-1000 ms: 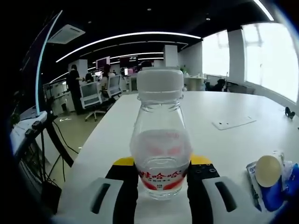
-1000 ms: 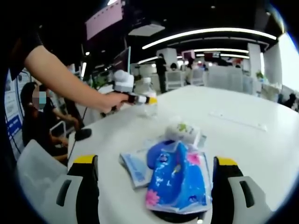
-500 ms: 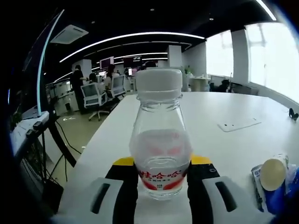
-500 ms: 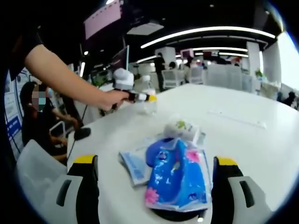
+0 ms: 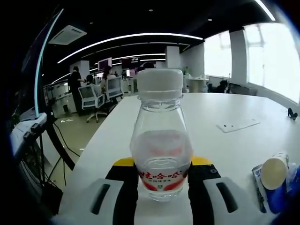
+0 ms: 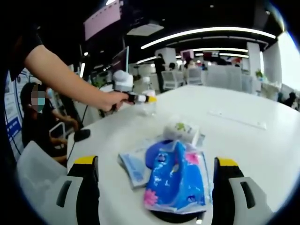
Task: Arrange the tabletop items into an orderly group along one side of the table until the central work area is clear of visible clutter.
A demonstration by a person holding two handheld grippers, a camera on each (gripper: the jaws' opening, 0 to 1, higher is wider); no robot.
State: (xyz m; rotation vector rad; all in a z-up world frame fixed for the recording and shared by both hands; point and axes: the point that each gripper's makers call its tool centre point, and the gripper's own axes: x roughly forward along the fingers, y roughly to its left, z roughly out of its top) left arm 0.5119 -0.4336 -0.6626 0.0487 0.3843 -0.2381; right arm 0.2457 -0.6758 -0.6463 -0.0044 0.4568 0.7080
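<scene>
The left tool (image 5: pixel 161 187) is clamped on the clear bottle (image 5: pixel 161 136) at the worktop (image 5: pixel 234 112) edge, ready for release, while the right tool (image 6: pixel 152 187) stands apart around the blue packet (image 6: pixel 178 180), to grasp next.

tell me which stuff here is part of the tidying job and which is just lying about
Part of the job:
- bottle, clamped in the left gripper
- blue packet, between the open jaws of the right gripper
- small cup beside the packet
- flat pack under the packet's edge

Just lying about:
- white card far across the table
- office chairs in the background
</scene>
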